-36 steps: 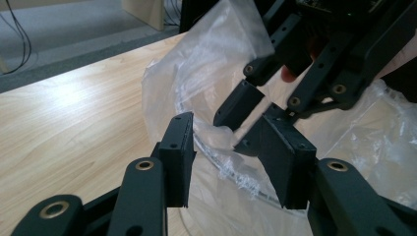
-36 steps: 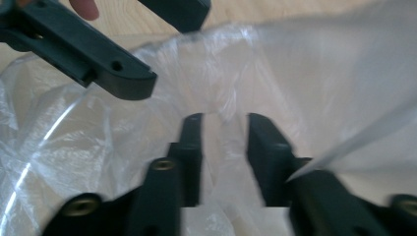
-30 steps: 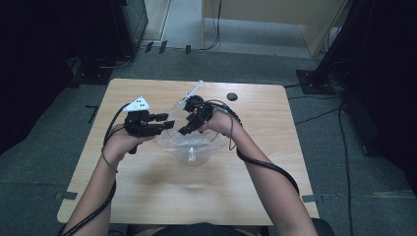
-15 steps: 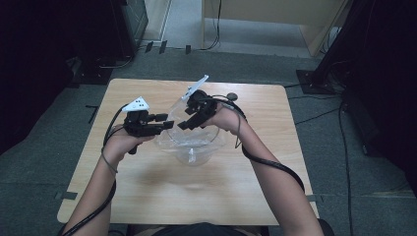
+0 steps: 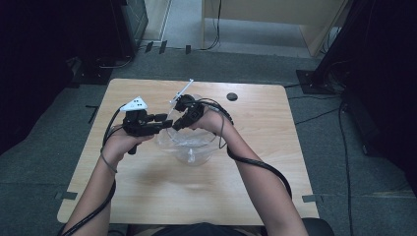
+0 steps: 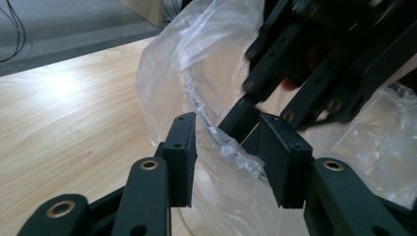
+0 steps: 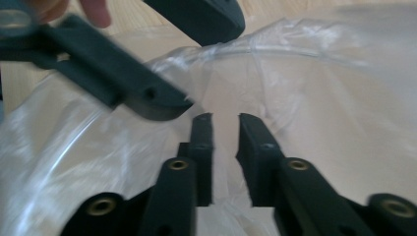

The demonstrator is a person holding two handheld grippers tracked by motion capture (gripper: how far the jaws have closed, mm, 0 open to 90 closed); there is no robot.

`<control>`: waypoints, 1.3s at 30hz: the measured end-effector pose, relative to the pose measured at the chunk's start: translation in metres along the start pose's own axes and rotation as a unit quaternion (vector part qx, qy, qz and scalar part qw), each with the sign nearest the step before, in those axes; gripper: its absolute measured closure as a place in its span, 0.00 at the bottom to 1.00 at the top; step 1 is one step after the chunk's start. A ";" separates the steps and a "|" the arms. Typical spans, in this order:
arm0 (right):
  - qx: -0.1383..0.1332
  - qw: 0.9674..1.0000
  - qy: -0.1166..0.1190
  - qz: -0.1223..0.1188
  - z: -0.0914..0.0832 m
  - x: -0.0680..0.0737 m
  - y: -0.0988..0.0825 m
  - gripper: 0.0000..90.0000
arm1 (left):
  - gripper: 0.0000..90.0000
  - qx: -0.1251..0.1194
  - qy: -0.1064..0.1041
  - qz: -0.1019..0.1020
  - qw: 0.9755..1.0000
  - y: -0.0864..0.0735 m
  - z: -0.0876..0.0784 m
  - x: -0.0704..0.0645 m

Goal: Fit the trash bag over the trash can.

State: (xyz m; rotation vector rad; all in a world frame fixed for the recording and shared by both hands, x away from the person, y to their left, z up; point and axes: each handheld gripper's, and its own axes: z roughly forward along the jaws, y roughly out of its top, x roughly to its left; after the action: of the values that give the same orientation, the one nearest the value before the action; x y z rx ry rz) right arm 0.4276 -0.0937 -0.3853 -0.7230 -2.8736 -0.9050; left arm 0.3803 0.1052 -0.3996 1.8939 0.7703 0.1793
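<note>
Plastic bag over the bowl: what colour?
Clear, colourless plastic bag, crinkled with white glare; best seen in the left gripper view.

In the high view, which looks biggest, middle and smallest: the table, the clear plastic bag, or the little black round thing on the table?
1. Table, by far the largest.
2. Bag, crumpled in the middle of the table.
3. Black round thing, a small spot near the far edge.

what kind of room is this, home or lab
Probably a lab or recording room, not a home: a bare wooden table on grey carpet, loose cables across the floor, and dark equipment stands around it.
</note>
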 end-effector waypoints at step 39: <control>0.039 0.996 -0.010 -0.073 -0.026 0.014 -0.029 0.53 | 0.63 -0.003 0.001 -0.006 1.000 -0.002 0.001 0.001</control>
State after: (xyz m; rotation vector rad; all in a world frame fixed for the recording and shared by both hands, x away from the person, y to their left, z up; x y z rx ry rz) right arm 0.4001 -0.1232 -0.3767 -0.5234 -2.9942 -0.7968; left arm 0.3807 0.1056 -0.4017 1.8824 0.7828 0.1764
